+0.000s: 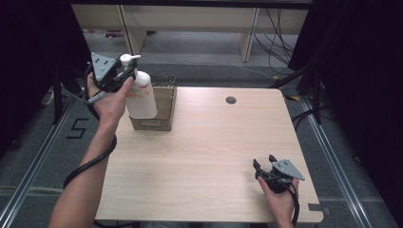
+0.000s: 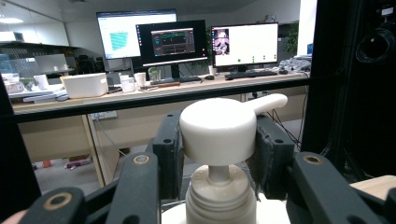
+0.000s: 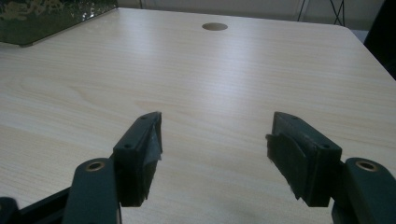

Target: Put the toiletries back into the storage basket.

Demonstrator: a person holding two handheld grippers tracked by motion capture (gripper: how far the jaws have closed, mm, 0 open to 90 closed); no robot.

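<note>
We see the left tongs point(image 1: 124, 75) clamped on the white pump bottle point(image 1: 140, 93) over the box point(image 1: 164, 102); right tongs point(image 1: 265, 164) gape well apart from it.

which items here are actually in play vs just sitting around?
In play:
- left gripper, jaws closed on the pump bottle at its neck
- open box under the bottle

Idle:
- right gripper, open, low over the table
- grommet hole in the tabletop
- monitors on the far desk

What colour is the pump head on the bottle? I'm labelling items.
White; the pump head shows best in the left gripper view.
</note>
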